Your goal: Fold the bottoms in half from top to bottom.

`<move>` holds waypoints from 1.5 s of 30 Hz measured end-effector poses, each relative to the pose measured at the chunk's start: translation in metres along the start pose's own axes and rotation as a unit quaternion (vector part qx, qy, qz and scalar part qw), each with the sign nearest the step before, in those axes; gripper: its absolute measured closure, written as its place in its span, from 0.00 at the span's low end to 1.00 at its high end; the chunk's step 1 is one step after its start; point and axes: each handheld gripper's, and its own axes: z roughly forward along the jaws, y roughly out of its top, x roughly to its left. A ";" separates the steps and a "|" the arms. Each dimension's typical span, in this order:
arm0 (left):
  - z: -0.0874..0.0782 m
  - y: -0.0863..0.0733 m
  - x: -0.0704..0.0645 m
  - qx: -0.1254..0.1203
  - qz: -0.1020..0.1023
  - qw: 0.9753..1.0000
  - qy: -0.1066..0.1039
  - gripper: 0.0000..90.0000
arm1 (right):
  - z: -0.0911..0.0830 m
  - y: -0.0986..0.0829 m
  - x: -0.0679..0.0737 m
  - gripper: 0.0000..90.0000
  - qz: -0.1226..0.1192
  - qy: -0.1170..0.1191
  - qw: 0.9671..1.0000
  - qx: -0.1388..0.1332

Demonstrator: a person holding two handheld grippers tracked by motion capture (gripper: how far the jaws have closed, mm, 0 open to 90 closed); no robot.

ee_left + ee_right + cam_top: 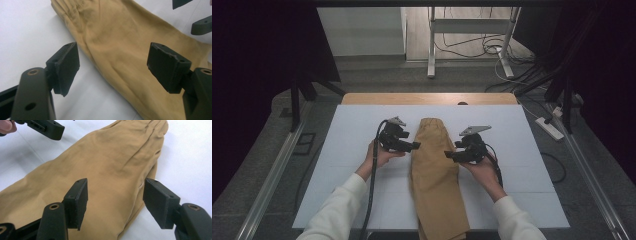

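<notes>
A pair of tan trousers [435, 172] lies folded lengthwise down the middle of the white table cover [347, 150], waistband at the far end. My left gripper [414, 145] hovers at the cloth's left edge, open, jaws apart over the tan fabric [117, 50] with nothing between them. My right gripper [448, 155] sits at the right edge, also open, its jaws straddling the trousers [110, 172] near the side seam. The elastic waistband [150, 127] shows at the top of the right gripper view.
The white cover lies on a wooden table [427, 98]. A power strip [550, 128] and cables [492, 47] lie on the floor at the right and beyond. A white frame [472, 30] stands behind the table.
</notes>
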 end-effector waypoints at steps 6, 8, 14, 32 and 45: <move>-0.002 0.002 0.006 -0.003 -0.007 1.000 -0.001 0.28 | 0.002 0.005 -0.003 0.41 0.001 -0.005 1.000 0.002; -0.002 0.003 0.008 -0.004 -0.010 1.000 0.000 0.28 | 0.003 0.008 -0.005 0.41 -0.001 -0.008 1.000 0.003; 0.003 0.006 0.010 0.001 -0.014 1.000 0.005 0.28 | 0.014 0.018 -0.015 0.41 0.008 -0.014 1.000 0.005; 0.033 0.015 0.043 0.015 -0.066 0.997 0.022 0.28 | 0.061 0.035 -0.041 0.41 0.040 -0.024 0.998 0.031; 0.054 0.017 0.039 0.041 -0.053 0.997 0.031 0.29 | 0.075 0.035 -0.050 0.40 0.044 -0.035 0.997 0.052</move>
